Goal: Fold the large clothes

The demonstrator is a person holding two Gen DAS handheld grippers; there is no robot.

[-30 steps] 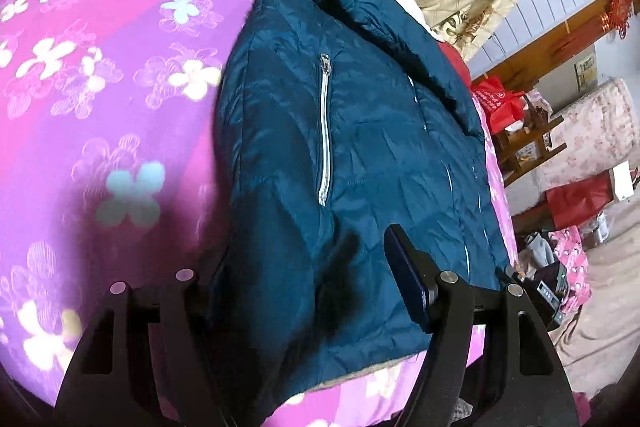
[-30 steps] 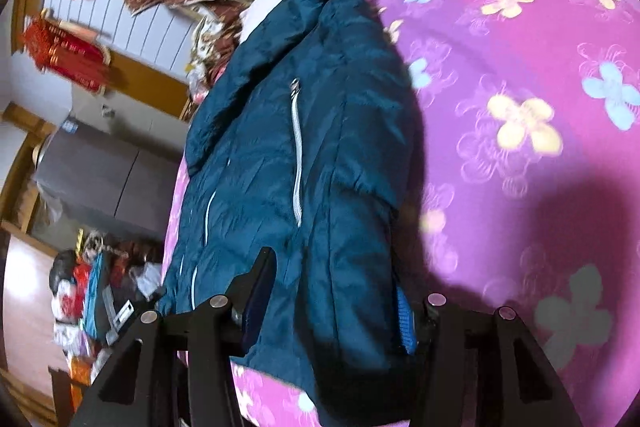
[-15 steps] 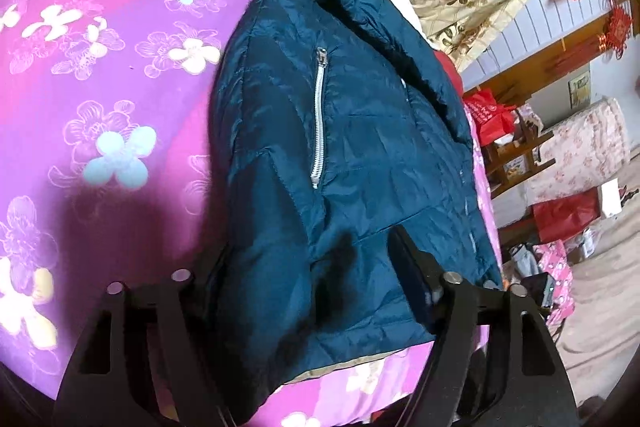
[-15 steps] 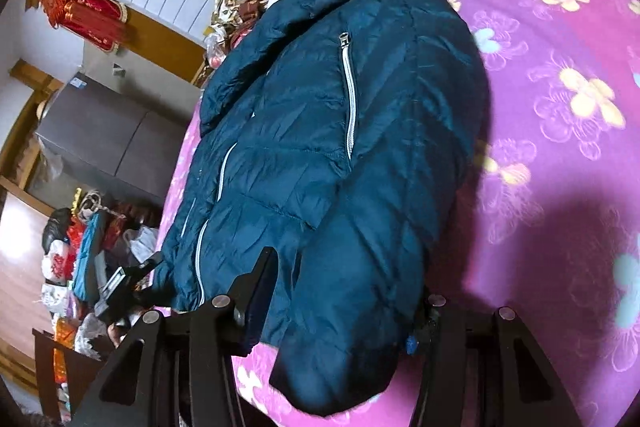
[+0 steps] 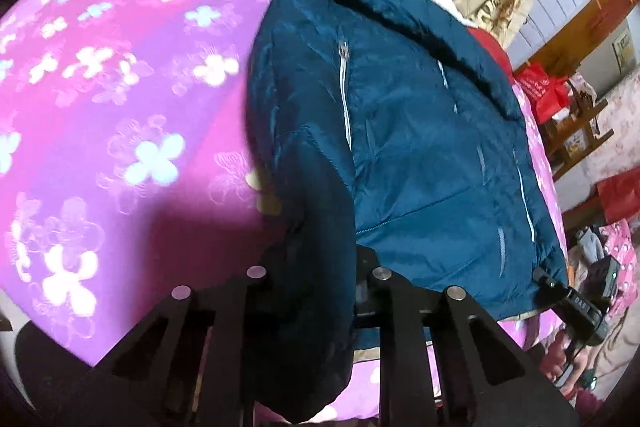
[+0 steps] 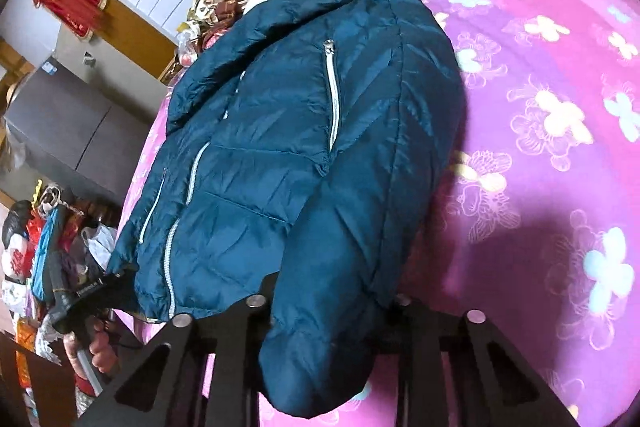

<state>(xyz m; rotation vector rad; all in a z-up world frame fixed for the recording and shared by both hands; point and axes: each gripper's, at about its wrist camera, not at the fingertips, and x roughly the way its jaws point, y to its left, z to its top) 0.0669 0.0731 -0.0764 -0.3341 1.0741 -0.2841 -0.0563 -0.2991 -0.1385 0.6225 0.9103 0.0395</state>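
A teal padded jacket (image 5: 400,147) is spread across a pink flowered bed (image 5: 100,107); one sleeve is being pinched by the closing left tongs (image 5: 316,291), the other by the closing right tongs (image 6: 328,311).

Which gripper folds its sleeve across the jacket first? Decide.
Right gripper, narrowly: its closing jaws have the sleeve between them near the cuff. Left gripper is closing on the other sleeve too.

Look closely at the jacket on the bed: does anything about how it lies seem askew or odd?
Nothing is damaged. The dark teal jacket lies flat on the pink floral bedspread, but both sleeve ends are lifted off the bed. The left gripper and right gripper are closing on them.
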